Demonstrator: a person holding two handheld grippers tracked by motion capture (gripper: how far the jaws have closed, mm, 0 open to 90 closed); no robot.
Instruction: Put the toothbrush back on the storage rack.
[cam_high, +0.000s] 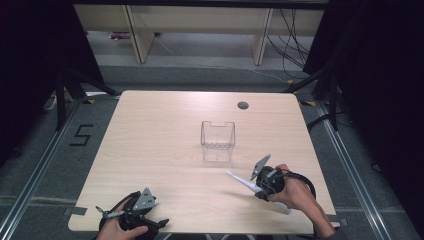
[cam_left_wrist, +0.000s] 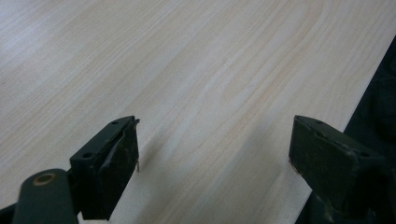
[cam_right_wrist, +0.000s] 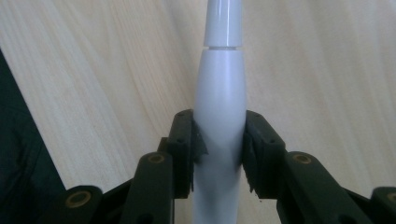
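High view: a pale wood-grain tabletop (cam_high: 150, 150) with rounded corners and a dark round cable port at its far edge. Near the centre stands a clear plastic container (cam_high: 217, 135), box-shaped and open-topped, its walls faint against the wood. At about four o'clock from it the right tool (cam_high: 255, 189) holds a white, smooth, tapered object (cam_high: 240, 181), possibly an electric toothbrush handle, whose slim tip points toward ten o'clock, well apart from the container. Its far tip is small and hard to make out; whether the object clears the tabletop cannot be told. The left tool (cam_high: 162, 221) sits at the near left edge, partly cut off by the frame bottom.

Right gripper view: both black pads clamp the widest part of the glossy white body (cam_right_wrist: 219, 98), which narrows above a seam into a slimmer neck cut off at twelve o'clock.

Left gripper view: the left tool (cam_left_wrist: 212, 154) has its matte black, worn jaws spread wide with nothing between them, low over bare wood beside the tabletop edge.
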